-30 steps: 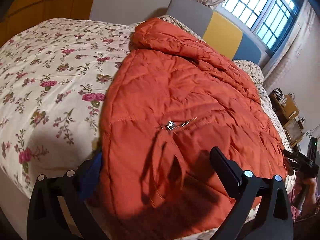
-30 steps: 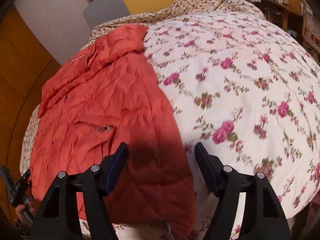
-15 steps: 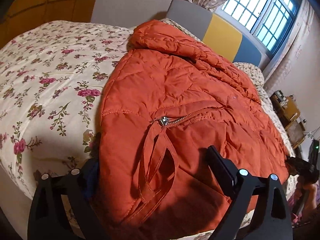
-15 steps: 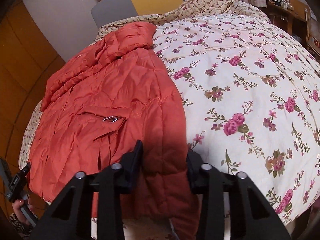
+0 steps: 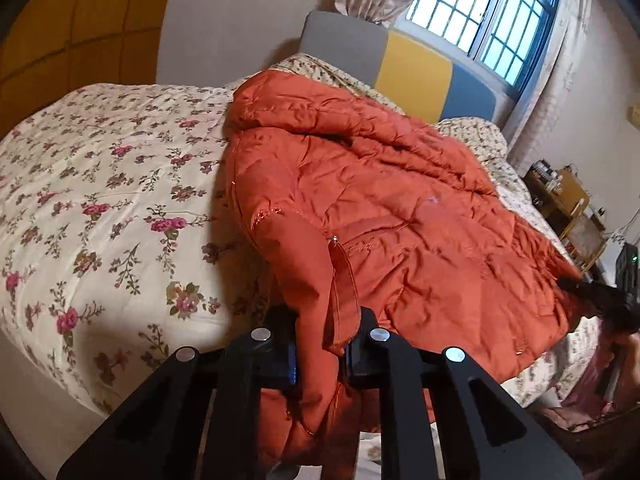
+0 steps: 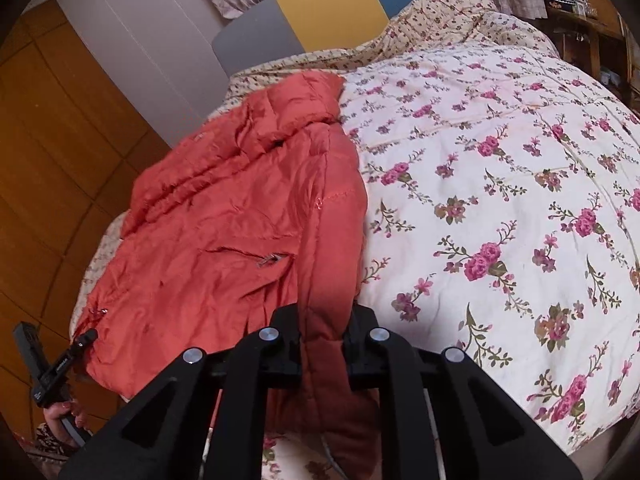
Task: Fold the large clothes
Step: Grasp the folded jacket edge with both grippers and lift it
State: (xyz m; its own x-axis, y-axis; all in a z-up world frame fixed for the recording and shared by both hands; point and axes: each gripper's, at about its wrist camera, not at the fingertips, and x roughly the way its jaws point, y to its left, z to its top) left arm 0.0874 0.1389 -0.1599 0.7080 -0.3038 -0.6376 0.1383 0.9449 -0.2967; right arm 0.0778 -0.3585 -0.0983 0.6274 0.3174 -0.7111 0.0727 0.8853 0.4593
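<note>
Daylight pours through the barred window (image 5: 492, 20), blown out to white glare, while the room stays warm and dim. Soft shadow pools on the floral quilt (image 5: 100, 208) beside the orange puffer jacket (image 5: 380, 208). Fisheye distortion bends and darkens the edges.

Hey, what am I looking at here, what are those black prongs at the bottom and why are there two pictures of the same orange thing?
Those black prongs are handheld two-finger grippers; a person holds one in each hand. Each gripper carries a wide-angle camera looking forward along its fingers, so you get one picture per hand. On the bed, over a floral quilt, lies an orange puffer jacket. The left gripper is shut on a bunched bottom corner of the jacket, and the right gripper is shut on the other bottom edge. Behind are a grey, yellow and blue headboard and a barred window.
</note>
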